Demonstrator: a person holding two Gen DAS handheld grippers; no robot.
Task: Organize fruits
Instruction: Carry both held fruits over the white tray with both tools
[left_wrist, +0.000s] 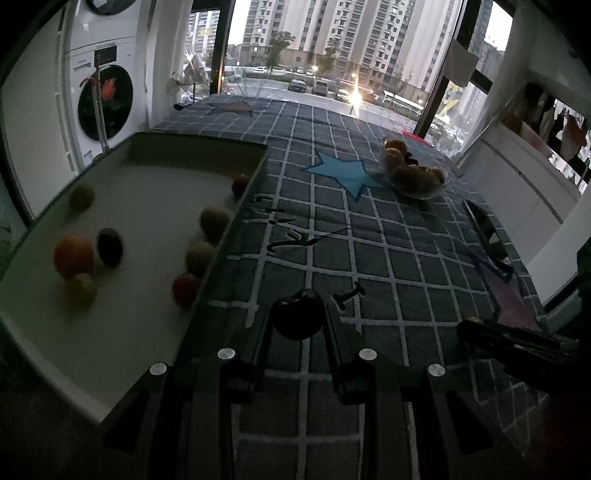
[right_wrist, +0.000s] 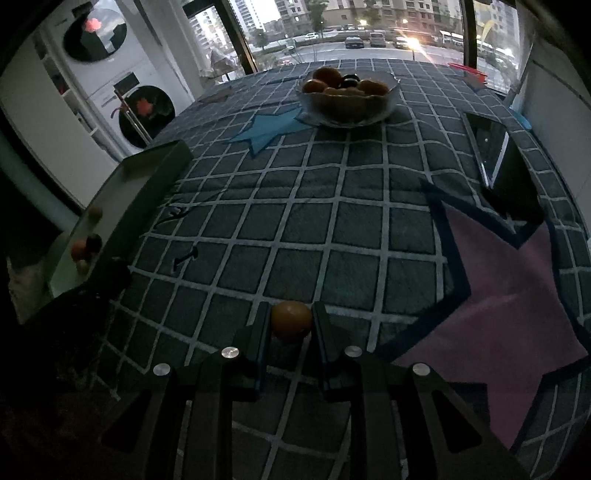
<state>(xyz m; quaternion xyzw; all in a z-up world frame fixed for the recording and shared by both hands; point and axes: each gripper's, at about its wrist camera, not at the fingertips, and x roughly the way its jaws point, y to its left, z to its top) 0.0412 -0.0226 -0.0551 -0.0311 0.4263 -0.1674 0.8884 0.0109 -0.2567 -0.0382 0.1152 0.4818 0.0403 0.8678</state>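
- Clamped in left gripper (left_wrist: 298, 325): dark plum (left_wrist: 297, 314), beside the white tray (left_wrist: 122, 325).
- Pinched in right gripper (right_wrist: 290, 325): orange-brown fruit (right_wrist: 291, 319) — well short of the glass bowl (right_wrist: 347, 98).
- Best carried level, released low — no rolling.

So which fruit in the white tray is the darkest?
The near-black round fruit, touching the large orange fruit in the white tray; the rest are red, orange or greenish-brown.

Home laundry balcony: stacked washer-dryer (left_wrist: 105, 99), quilt-covered table (right_wrist: 332, 221), apartment towers (left_wrist: 351, 37) outside.
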